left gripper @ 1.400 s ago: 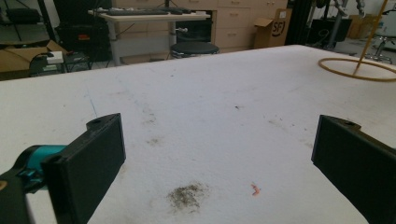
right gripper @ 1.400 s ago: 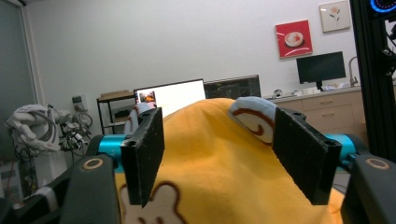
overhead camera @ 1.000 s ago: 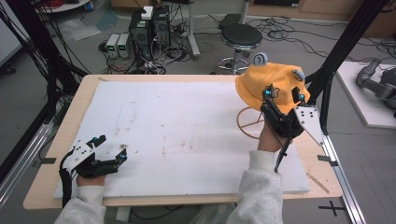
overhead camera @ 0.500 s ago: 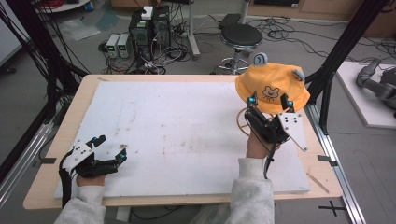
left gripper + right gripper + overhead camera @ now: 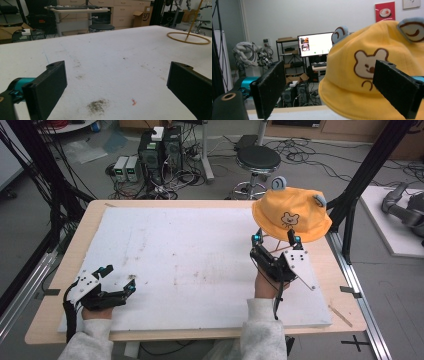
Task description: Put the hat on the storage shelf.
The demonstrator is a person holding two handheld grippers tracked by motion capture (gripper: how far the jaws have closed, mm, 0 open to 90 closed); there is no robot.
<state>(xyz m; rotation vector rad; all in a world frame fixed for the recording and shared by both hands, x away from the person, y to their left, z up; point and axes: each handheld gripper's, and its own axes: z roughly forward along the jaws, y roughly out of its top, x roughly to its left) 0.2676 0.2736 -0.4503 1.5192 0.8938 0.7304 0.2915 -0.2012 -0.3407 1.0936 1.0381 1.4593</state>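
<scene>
A yellow bucket hat (image 5: pixel 292 215) with a bear face and two blue ears sits on a thin wooden stand at the table's far right. The stand's ring base (image 5: pixel 188 38) lies flat on the white board. My right gripper (image 5: pixel 276 240) is open just in front of the hat, jaws pointing at it and apart from the brim. In the right gripper view the hat (image 5: pixel 367 75) fills the right half, beyond the open right gripper (image 5: pixel 329 72). My left gripper (image 5: pixel 119 279) rests open at the near left, and nothing lies between the jaws of the left gripper (image 5: pixel 117 72).
A white foam board (image 5: pixel 200 250) covers most of the wooden table. Black frame posts (image 5: pixel 357 185) rise at the right and left edges. A stool (image 5: pixel 257 160) and computer boxes stand on the floor beyond the far edge. A small wooden stick (image 5: pixel 340 315) lies near the front right corner.
My right gripper has pulled back from the hat toward the person. The hat has turned so its bear face shows. The left gripper has not moved.
</scene>
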